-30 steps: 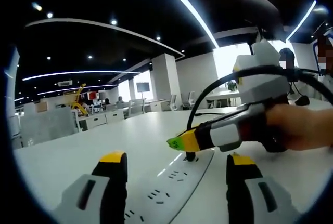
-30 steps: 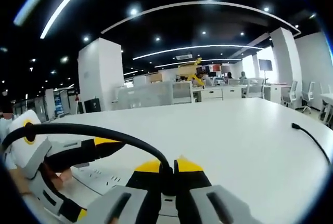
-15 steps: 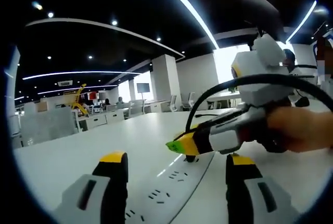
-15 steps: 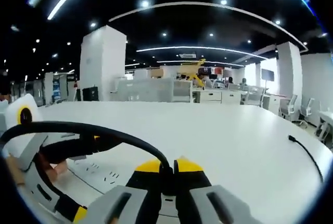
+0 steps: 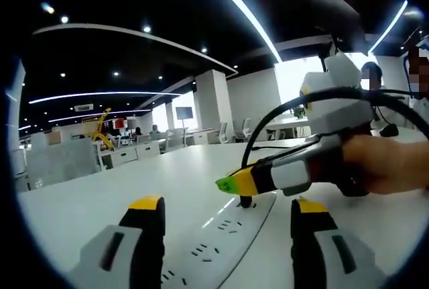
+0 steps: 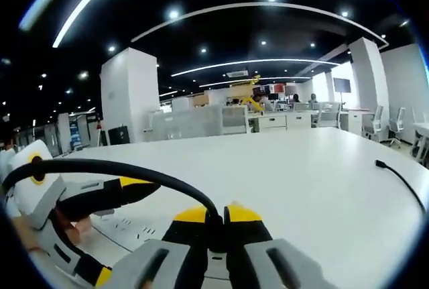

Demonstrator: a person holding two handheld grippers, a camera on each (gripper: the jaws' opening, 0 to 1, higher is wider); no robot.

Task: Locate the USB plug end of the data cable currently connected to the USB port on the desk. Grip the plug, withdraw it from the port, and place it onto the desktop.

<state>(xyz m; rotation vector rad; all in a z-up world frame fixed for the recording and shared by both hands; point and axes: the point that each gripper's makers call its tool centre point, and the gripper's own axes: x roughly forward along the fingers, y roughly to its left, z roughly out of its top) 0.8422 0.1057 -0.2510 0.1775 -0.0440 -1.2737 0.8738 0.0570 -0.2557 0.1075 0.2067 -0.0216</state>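
Note:
A white power strip is set into the white desk. A black USB plug stands at the strip, and its black cable arcs up and to the right. My right gripper, held by a hand, comes in from the right just above the plug. In the right gripper view the right gripper is shut on the plug, and the cable loops off to the left. My left gripper stands open over the strip with nothing between its jaws; one of its fingers shows.
A second black cable end lies on the desk to the right. A dark monitor hangs above the right gripper, and a person stands at the far right. Office desks and pillars stand far behind.
The right gripper tipped up a little with the cable half a second ago and has come back to where it was. The left gripper has held still.

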